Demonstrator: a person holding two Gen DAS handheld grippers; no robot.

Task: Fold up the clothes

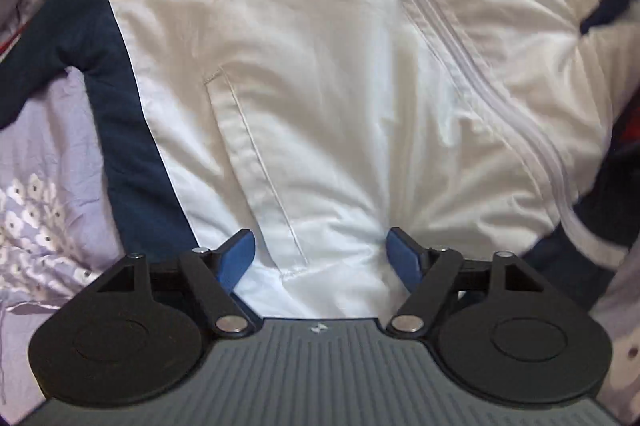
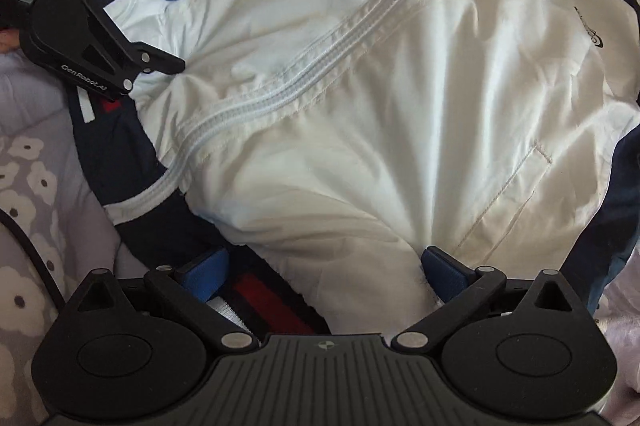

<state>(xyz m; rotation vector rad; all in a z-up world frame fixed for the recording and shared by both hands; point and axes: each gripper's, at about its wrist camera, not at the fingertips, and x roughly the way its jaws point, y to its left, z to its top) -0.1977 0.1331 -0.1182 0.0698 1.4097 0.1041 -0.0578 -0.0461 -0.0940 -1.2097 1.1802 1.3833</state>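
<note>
Started right at the left gripper (image 1: 322, 258): blue pads spread wide, nothing pinched, just hanging over the bottom edge of the white jacket (image 1: 320, 85). Had the lower end of a slanted pocket seam (image 1: 260, 165) sitting between the pads. Same deal with the right gripper (image 2: 324, 276): spread apart, clamped on nothing. Had one pad over the navy hem band (image 2: 256, 290) with its red stripe and the other on the white front, where the wrinkles fanned out. Couldn't tell if that pad was actually pressing the cloth.

A bit further out from both claws, saw the zipper (image 1: 460, 65) running diagonally up the front, done up. Off to the side of the left claw, a navy sleeve (image 1: 100, 45) flopped out onto the lilac floral bedsheet (image 1: 40, 165).

Risks, guessing here:
- Slick, thin fabric, so probably only grabbing the top layer at the hem and leaving the back panel behind, for a lopsided fold.
- Could've pinched the bedsheet along with the hem, being that close to the edge.
- Sleeves not tucked in yet, likely to drag or bunch.
- Front already wrinkled, so creases probably locked in.
</note>
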